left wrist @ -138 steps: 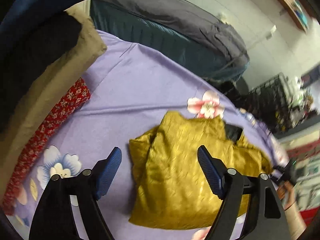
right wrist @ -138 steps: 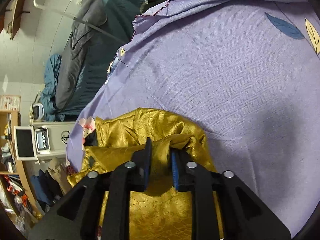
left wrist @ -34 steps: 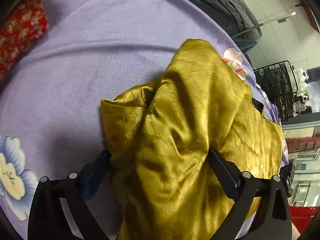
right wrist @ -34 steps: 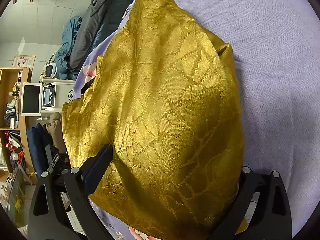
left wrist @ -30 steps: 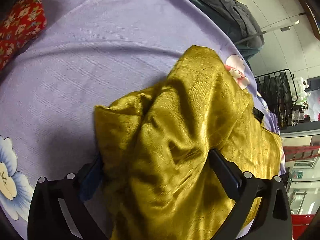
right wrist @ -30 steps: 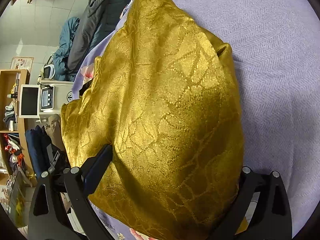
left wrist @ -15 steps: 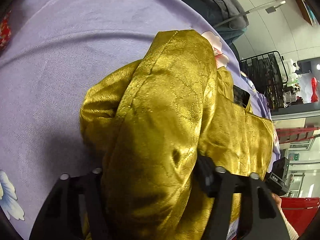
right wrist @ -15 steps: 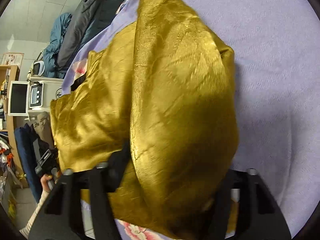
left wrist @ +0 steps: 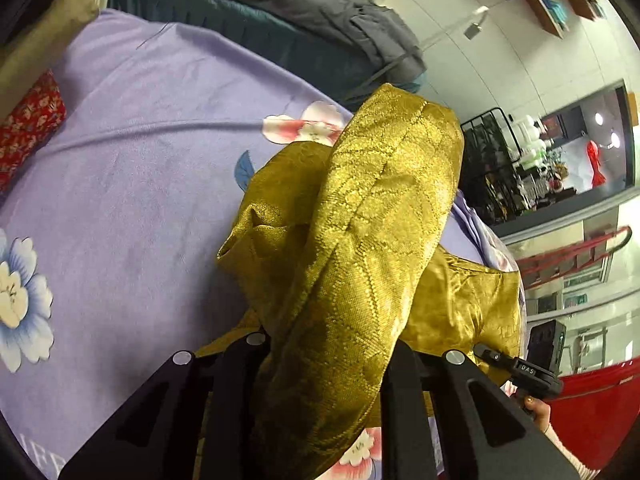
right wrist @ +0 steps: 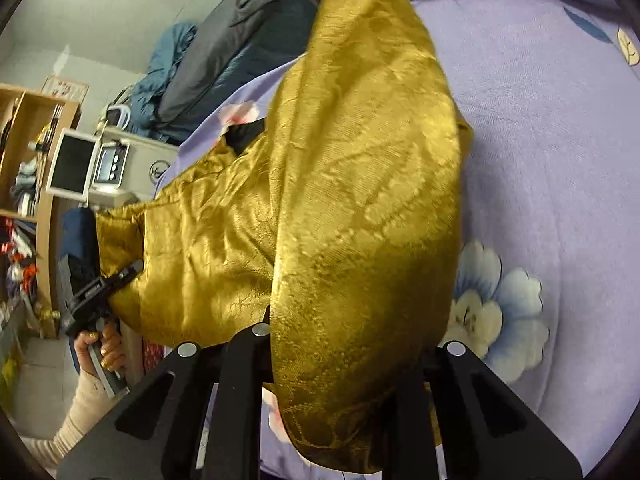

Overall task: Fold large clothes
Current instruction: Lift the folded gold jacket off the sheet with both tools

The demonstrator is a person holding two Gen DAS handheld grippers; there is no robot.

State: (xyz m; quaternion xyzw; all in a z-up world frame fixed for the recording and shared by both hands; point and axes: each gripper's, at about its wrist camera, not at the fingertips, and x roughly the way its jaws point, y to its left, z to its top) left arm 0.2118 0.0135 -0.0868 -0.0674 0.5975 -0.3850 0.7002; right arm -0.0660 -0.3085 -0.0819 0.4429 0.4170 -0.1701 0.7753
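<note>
Now, left hand-held gripper (left wrist: 328,364): clamped on the gold brocade garment (left wrist: 360,240)
Right hand-held gripper (right wrist: 340,344): clamped on the same garment, lifted
Bed: lilac floral blanket (left wrist: 132,168) beneath

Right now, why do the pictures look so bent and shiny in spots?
Left wrist view: the fisheye lens curves the wall and shelf, and light glints off the gold garment. Right wrist view: same bending, dark corners, and the garment's lower fold is in shadow.
</note>
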